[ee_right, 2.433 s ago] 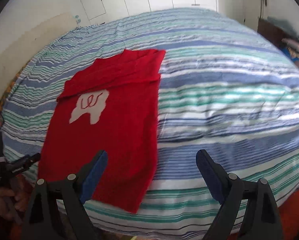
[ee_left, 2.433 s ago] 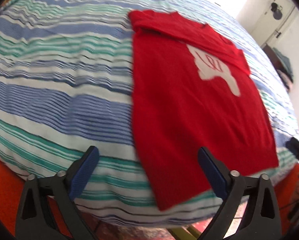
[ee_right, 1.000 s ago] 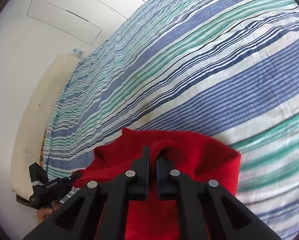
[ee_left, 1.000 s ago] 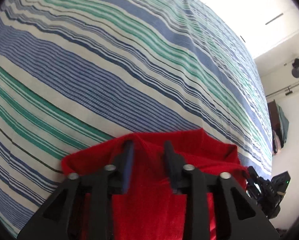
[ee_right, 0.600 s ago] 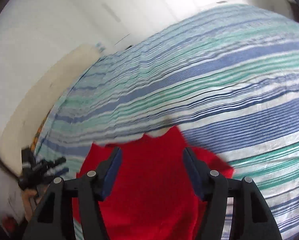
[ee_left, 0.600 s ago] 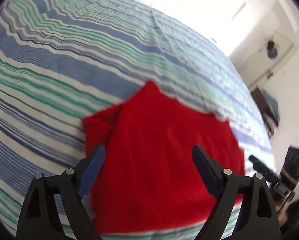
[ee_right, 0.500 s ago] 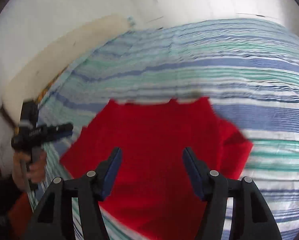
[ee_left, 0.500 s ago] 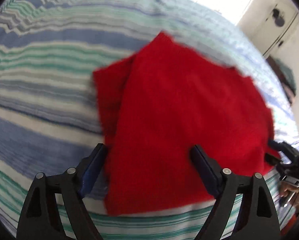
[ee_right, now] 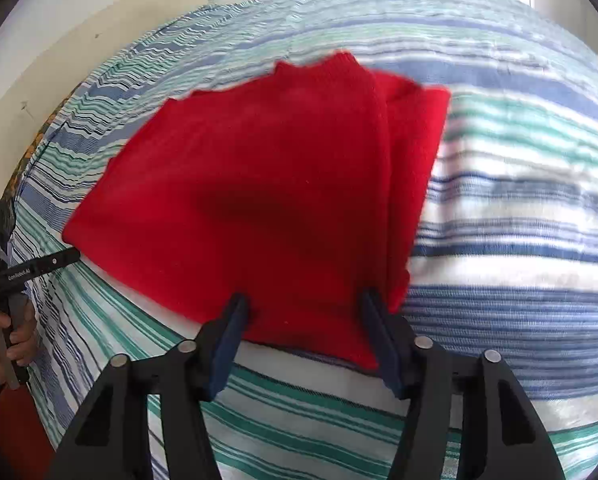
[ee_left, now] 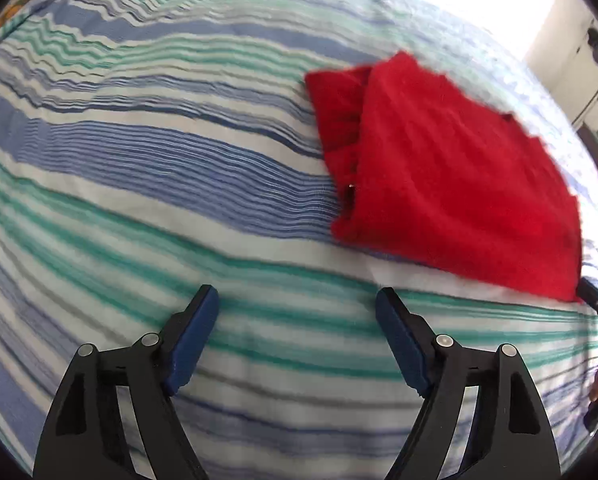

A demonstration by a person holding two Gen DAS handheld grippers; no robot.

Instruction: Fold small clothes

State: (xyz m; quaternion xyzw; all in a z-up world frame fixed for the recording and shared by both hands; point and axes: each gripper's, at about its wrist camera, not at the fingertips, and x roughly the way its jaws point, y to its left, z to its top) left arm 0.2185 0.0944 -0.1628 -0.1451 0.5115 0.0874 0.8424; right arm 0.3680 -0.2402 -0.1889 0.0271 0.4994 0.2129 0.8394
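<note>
A red knit top (ee_left: 451, 184) lies folded in half on the striped bedspread (ee_left: 139, 160), with a narrower layer sticking out along one side. My left gripper (ee_left: 297, 320) is open and empty, above bare bedspread to the near left of the top. In the right wrist view the folded top (ee_right: 259, 192) fills the middle. My right gripper (ee_right: 303, 316) is open, its fingers straddling the top's near edge by its right corner. The left gripper's tip (ee_right: 31, 268) shows at the left edge of that view.
The bed's striped cover (ee_right: 519, 208) spreads wide to the right of the top. A cream headboard (ee_right: 79, 52) and white wall panels stand behind. A white door (ee_left: 591, 60) is at the far right. The bed's near edge lies just below both grippers.
Both grippers carried the top's bottom edge over its upper part, then opened and let go. They have since drawn back toward the bed's near edge, the left one moving off to the left.
</note>
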